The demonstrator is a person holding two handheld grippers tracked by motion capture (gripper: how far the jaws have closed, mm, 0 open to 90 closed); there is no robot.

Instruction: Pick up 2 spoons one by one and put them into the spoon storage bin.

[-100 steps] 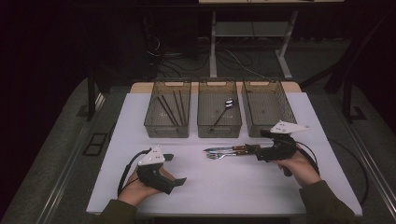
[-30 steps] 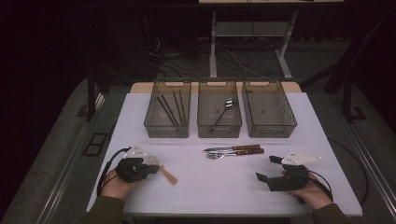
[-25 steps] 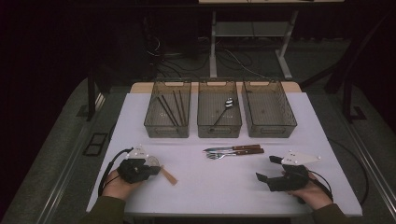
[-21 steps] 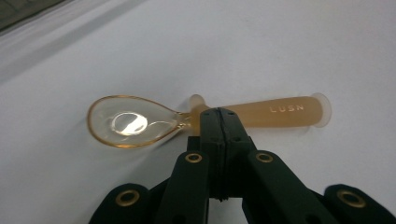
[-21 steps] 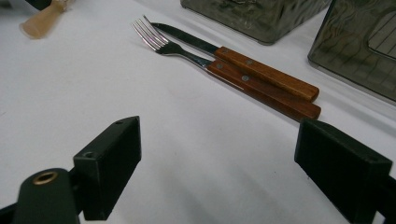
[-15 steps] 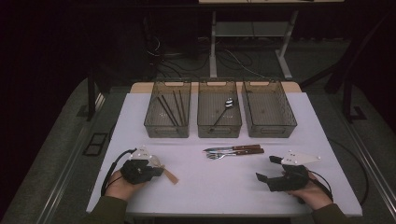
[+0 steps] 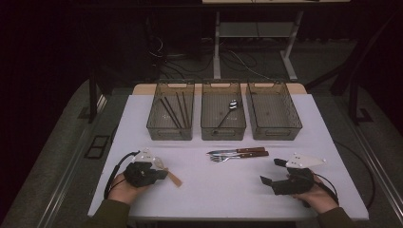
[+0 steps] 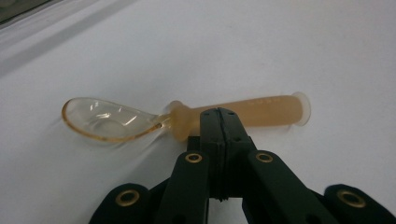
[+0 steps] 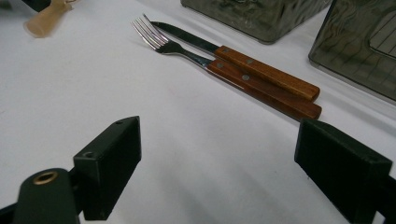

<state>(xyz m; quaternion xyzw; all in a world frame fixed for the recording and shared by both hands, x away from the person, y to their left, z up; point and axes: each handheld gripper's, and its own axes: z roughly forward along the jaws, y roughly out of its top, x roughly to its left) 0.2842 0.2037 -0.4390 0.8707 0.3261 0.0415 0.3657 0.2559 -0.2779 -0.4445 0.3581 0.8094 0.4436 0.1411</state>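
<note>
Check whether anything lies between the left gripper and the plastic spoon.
Nothing visible does. The left gripper, jaws shut together, sits right at the spoon, its tips against the handle near the neck. The spoon lies flat on the white table, with bare tabletop around it.

Left gripper (image 7: 160, 174) fingers closed, right gripper (image 7: 270, 175) fingers apart

High view: above near edge, looking forward and down over whole bench (image 7: 228, 185). Left gripper view: low, very close, amber spoon (image 8: 187, 116) just beyond fingers. Right gripper view: low, fork (image 9: 187, 50) ahead; shares spoon handle.
</note>
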